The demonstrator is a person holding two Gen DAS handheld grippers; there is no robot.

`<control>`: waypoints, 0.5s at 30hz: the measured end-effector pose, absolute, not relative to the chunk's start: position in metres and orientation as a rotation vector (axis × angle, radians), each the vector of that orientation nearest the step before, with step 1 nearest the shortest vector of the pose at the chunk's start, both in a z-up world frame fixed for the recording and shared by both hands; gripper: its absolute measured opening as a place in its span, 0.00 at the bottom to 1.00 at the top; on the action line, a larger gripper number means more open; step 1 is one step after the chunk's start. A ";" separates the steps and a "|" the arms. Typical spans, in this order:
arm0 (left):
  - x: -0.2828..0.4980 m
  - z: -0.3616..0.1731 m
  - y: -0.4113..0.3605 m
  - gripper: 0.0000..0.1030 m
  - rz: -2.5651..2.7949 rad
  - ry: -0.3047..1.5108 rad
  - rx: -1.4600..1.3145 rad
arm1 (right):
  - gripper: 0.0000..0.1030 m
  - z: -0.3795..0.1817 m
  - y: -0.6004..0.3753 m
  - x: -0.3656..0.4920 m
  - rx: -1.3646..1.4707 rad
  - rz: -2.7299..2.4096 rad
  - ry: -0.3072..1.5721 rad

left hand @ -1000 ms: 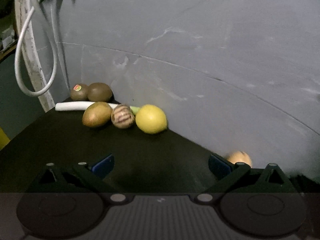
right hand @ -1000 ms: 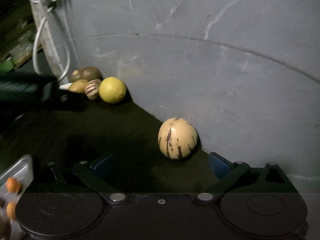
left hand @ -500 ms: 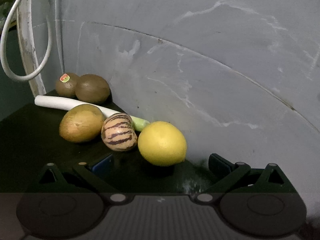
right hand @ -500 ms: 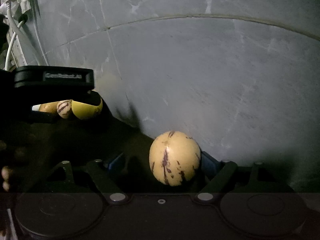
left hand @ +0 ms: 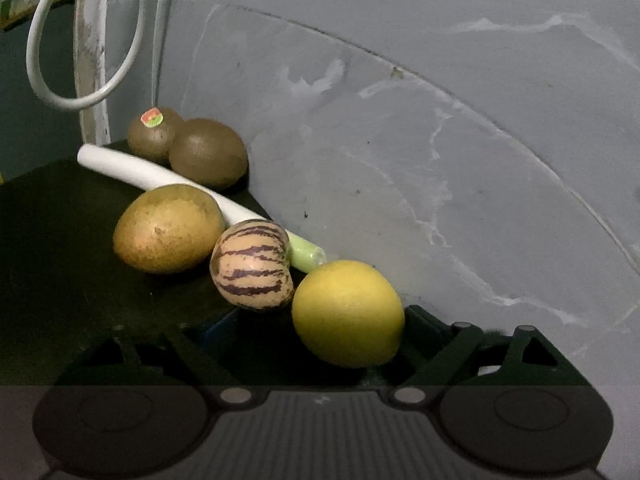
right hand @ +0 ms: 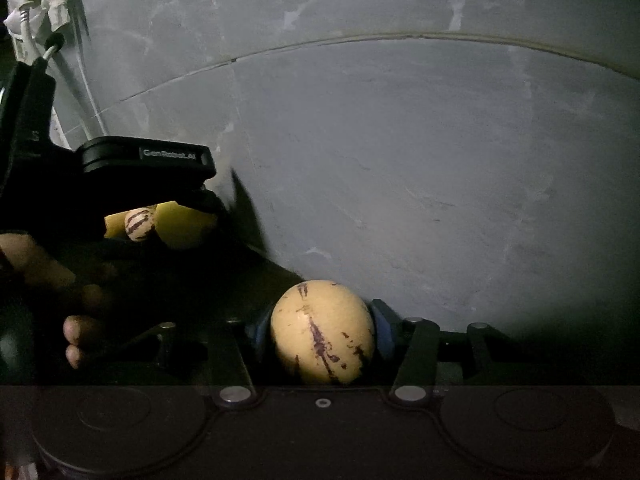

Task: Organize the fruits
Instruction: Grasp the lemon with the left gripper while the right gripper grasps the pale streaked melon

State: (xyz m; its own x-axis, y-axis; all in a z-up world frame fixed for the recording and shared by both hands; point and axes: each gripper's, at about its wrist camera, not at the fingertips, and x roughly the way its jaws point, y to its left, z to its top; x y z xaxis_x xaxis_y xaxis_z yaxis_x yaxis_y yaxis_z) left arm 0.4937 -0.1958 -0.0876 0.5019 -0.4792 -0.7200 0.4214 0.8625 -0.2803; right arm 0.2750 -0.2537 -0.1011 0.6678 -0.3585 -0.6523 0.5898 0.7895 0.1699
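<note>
In the left wrist view my left gripper (left hand: 320, 320) is open around a yellow lemon (left hand: 347, 313) that lies between its fingers by the wall. Just left of the lemon sits a small striped pepino melon (left hand: 252, 265), then a brownish-yellow fruit (left hand: 168, 227), a white leek (left hand: 160, 178) and two kiwis (left hand: 206, 152) behind. In the right wrist view my right gripper (right hand: 320, 332) is shut on a pale pepino melon (right hand: 322, 330) with purple streaks; its blue pads press both sides. The left gripper (right hand: 144, 160) shows there at the left, over the lemon (right hand: 184, 226).
All fruit lies on a dark tabletop (left hand: 60, 280) against a grey marble wall (left hand: 440, 140). A white cable loop (left hand: 80, 92) hangs at the back left corner. The person's hand (right hand: 48, 280) holds the left gripper at the left edge of the right wrist view.
My left gripper has moved forward until the lemon sits between its open fingers. My right gripper has moved up to the pale pepino melon and shut on it.
</note>
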 end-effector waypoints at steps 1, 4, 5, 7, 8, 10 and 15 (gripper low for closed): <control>0.494 -0.088 -0.196 0.86 -0.545 0.896 -0.082 | 0.51 -0.101 -0.253 0.274 0.386 -0.546 0.641; 0.493 -0.089 -0.194 0.83 -0.541 0.908 -0.121 | 0.51 -0.099 -0.254 0.272 0.384 -0.529 0.642; 0.493 -0.089 -0.193 0.80 -0.541 0.905 -0.129 | 0.51 -0.099 -0.254 0.272 0.382 -0.521 0.643; 0.493 -0.089 -0.191 0.73 -0.548 0.901 -0.153 | 0.51 -0.100 -0.252 0.273 0.377 -0.507 0.645; 0.492 -0.089 -0.191 0.61 -0.565 0.901 -0.173 | 0.51 -0.100 -0.251 0.272 0.376 -0.500 0.647; 0.487 -0.087 -0.192 0.61 -0.569 0.892 -0.159 | 0.51 -0.098 -0.249 0.273 0.373 -0.488 0.650; 0.483 -0.086 -0.188 0.61 -0.575 0.890 -0.157 | 0.51 -0.096 -0.249 0.270 0.371 -0.459 0.656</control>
State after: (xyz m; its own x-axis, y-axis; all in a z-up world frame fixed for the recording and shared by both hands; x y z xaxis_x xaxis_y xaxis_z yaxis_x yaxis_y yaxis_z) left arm 0.4830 -0.1881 -0.0855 0.4900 -0.5348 -0.6883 0.4077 0.8386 -0.3614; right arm 0.2702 -0.2492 -0.0958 0.7000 -0.2879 -0.6535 0.5156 0.8369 0.1836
